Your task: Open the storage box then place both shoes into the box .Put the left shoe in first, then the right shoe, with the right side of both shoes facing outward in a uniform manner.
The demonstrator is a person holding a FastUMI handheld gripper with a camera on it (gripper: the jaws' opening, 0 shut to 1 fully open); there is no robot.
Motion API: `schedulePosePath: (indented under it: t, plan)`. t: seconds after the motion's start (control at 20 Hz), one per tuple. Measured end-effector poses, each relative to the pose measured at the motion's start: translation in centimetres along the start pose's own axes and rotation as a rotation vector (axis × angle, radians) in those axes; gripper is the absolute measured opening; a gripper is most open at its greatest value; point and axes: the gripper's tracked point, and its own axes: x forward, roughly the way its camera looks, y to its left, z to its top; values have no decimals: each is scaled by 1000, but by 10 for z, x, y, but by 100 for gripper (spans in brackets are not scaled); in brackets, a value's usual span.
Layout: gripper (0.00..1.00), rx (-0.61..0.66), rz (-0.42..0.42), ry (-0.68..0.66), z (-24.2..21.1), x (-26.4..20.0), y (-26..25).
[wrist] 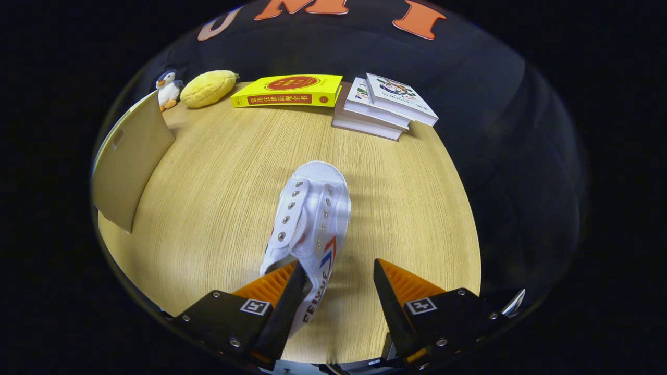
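A white canvas shoe (312, 208) lies on the wooden table (219, 198), toe pointing away from me, with red and blue stripes on its right side. My gripper (338, 264) is open at the shoe's heel end. One finger (284, 291) sits at the shoe's opening, over its heel. The other finger (398, 291) stands clear of the shoe's right side, with bare table in the gap. A tan cardboard panel of the storage box (130, 161) stands upright at the table's left edge, well left of the shoe.
At the back of the table lie a yellow book (292, 91) and a stack of white books (383, 107). A yellow plush (208, 88) and a small penguin toy (168, 88) sit at the back left. Open tabletop surrounds the shoe.
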Motion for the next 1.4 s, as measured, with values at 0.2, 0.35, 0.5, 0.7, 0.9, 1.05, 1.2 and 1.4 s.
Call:
schedulePosePath:
  t: [0.2,0.35,0.5,0.7,0.9,1.05,1.2,1.4]
  plan:
    - [53,-5,30,-5,10,15,16]
    - [16,-48,-71,-35,17,22,2]
    - [0,62,-53,-85,27,15,5]
    - [0,109,14,-103,35,-3,17]
    - [0,115,38,-135,52,-26,31]
    - [0,108,56,-177,75,-48,46]
    - [0,128,83,-199,95,-71,70]
    - [0,153,119,-217,121,-102,113]
